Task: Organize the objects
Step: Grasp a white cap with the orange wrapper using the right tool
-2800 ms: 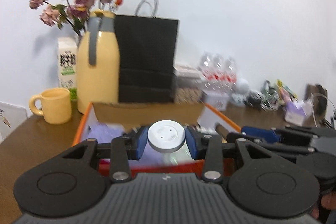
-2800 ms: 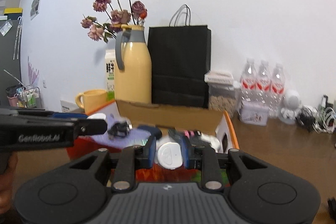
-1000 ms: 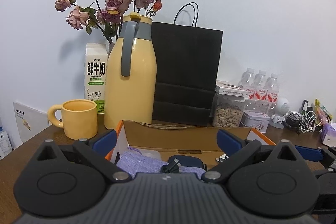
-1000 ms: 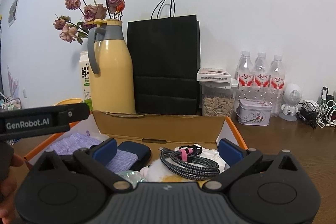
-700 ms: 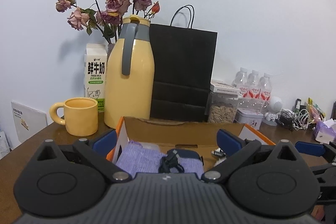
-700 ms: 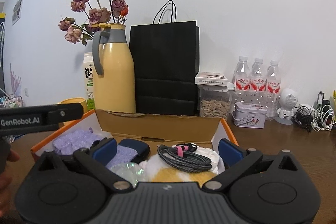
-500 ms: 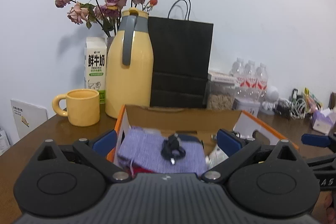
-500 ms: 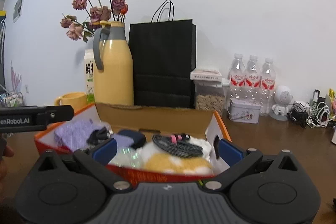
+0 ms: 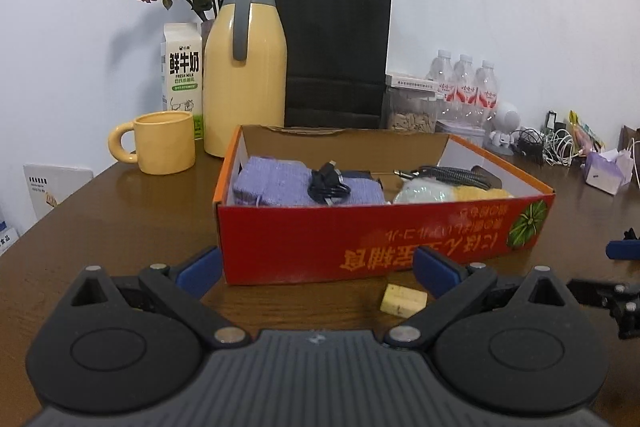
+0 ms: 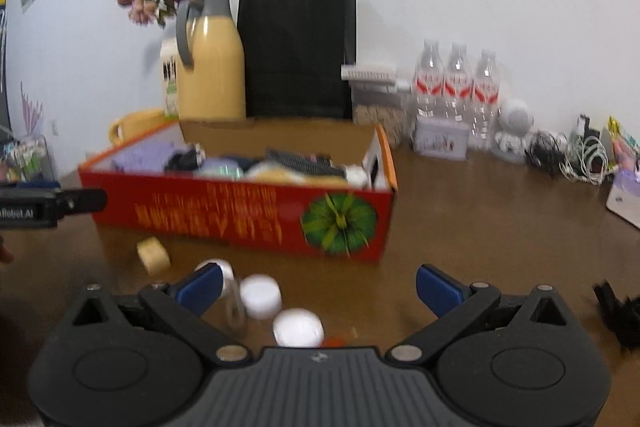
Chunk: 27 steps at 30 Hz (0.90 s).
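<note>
red box (image 9: pixel 304 239), yellow mug (image 9: pixel 164 142), black bag (image 9: pixel 336 55)

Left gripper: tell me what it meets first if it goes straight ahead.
Most likely the red box: its front wall faces the open left gripper. The small yellow block lies lower right; depth unclear.

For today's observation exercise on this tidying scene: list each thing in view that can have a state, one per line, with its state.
Left gripper: open, empty.
Right gripper: open, empty.
Box: open-topped, holding items.
Cable: coiled, on the purple cloth.
Thermos: upright, capped.
Mug: upright on the table.
Bag: standing upright.
Yellow block: on the table, outside the box.
</note>
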Each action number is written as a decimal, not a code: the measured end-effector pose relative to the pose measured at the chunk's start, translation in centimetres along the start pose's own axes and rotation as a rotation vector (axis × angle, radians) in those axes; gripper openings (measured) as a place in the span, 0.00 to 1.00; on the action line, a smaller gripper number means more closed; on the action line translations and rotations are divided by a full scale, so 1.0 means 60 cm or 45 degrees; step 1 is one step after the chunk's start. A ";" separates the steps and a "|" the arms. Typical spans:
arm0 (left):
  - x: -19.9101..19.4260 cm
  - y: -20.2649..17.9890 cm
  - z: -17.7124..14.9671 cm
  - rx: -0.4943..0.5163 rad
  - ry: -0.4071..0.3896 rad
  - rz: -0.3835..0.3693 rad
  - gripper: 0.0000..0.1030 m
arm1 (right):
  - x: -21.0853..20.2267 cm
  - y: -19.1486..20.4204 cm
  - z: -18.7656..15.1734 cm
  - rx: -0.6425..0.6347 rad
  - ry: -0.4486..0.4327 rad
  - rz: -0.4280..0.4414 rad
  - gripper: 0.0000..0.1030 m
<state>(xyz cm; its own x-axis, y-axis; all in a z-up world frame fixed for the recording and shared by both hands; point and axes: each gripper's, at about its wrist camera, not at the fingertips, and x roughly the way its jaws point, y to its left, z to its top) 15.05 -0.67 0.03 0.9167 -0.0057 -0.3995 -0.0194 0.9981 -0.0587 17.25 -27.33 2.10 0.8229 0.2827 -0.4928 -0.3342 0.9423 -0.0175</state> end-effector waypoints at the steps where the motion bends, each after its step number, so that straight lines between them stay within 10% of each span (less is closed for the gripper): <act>1: -0.001 -0.001 -0.002 0.002 0.003 0.002 1.00 | -0.002 -0.001 -0.006 -0.008 0.016 0.002 1.00; 12: -0.006 -0.009 -0.019 0.017 0.065 -0.008 1.00 | 0.009 -0.019 -0.026 -0.043 0.152 0.070 0.70; 27: 0.008 -0.013 -0.024 0.021 0.152 -0.061 1.00 | 0.043 -0.065 -0.010 -0.234 0.177 0.414 0.57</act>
<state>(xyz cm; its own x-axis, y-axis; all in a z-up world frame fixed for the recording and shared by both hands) 14.93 -1.52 -1.46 0.8624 -0.0599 -0.5027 0.0311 0.9974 -0.0655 20.41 -30.41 0.39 0.5945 0.5224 -0.6113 -0.6541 0.7563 0.0101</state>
